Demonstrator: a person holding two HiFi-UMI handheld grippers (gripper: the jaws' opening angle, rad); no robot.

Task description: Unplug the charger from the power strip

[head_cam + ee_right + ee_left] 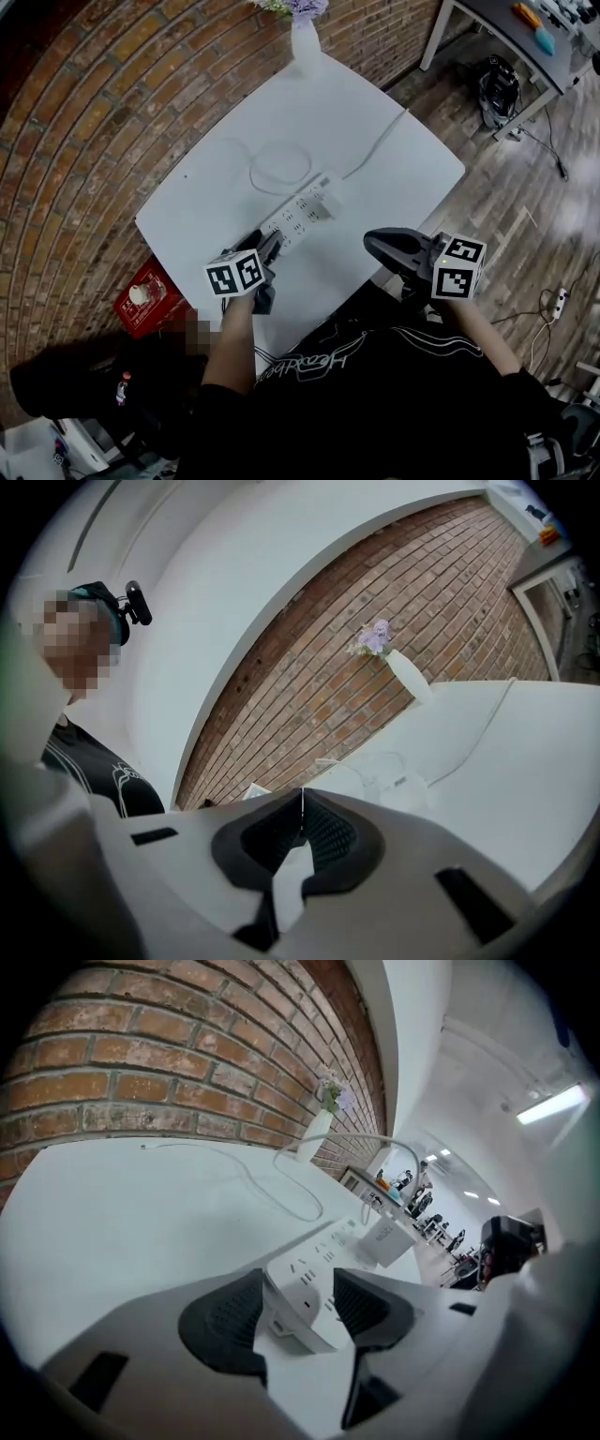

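A white power strip [298, 217] lies slantwise in the middle of the white table [394, 187]. A white boxy charger [325, 194] is plugged in at its far end. In the left gripper view the strip [314, 1274] runs away from me with the charger [386, 1241] standing on it. My left gripper [298, 1314] is open, with the strip's near end between its dark pads [225, 1321]; a thin gap shows on the left side. My right gripper [372, 242] hovers to the right of the strip, shut and empty, its pads [323, 832] meeting.
A thin white cable [375, 145] runs from the strip toward the table's far right edge, and another loops in a coil [281, 164] behind the strip. A white vase with flowers [305, 37] stands at the far corner against the brick wall. A red box [145, 298] sits on the floor at left.
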